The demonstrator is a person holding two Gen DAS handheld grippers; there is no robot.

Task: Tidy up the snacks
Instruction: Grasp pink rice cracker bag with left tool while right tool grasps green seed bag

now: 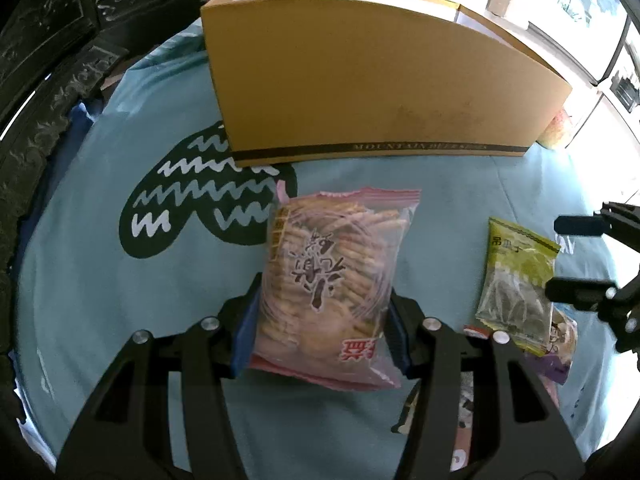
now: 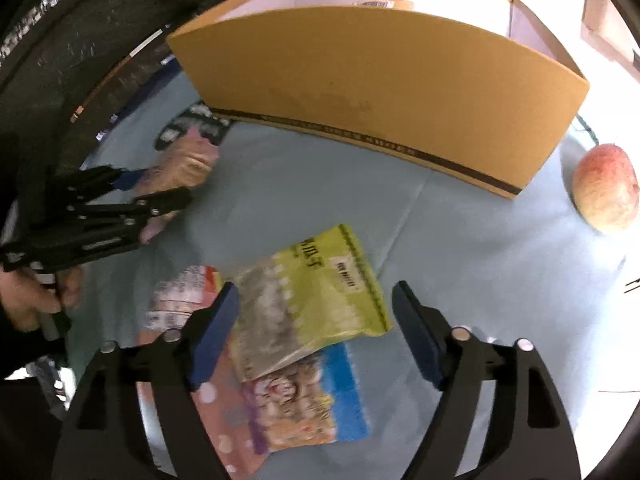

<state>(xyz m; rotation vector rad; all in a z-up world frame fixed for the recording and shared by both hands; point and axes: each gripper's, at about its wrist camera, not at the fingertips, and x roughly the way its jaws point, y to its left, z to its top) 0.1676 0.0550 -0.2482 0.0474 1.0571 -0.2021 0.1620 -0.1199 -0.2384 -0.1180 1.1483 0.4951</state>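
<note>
A: Where's the cracker bag?

B: The pink cracker bag (image 1: pixel 332 280) sits clamped between the pads of your left tool (image 1: pixel 322 330), its lower half gripped, its top pointing at the yellow cardboard box (image 1: pixel 372 92). From the right wrist view it's a blur beside the box's near-left corner.

A: And the right tool?

B: Your right tool (image 2: pixel 316 334) is spread wide, holding nothing. It hangs over the green seed packet (image 2: pixel 316 300), which lies tilted on top of a flat, colourful snack pouch (image 2: pixel 304 404). Another printed pack (image 2: pixel 176 300) pokes out to the left, under both.

A: Surroundings?

B: Everything rests on a light-blue cloth (image 2: pixel 460 248) with a dark green squiggle print (image 1: pixel 192 200), spread over the bench. The box stands open-topped behind the snacks. An apple (image 2: pixel 606 188) lies just right of the box. Dark carved furniture (image 1: pixel 44 60) runs along the left.
</note>
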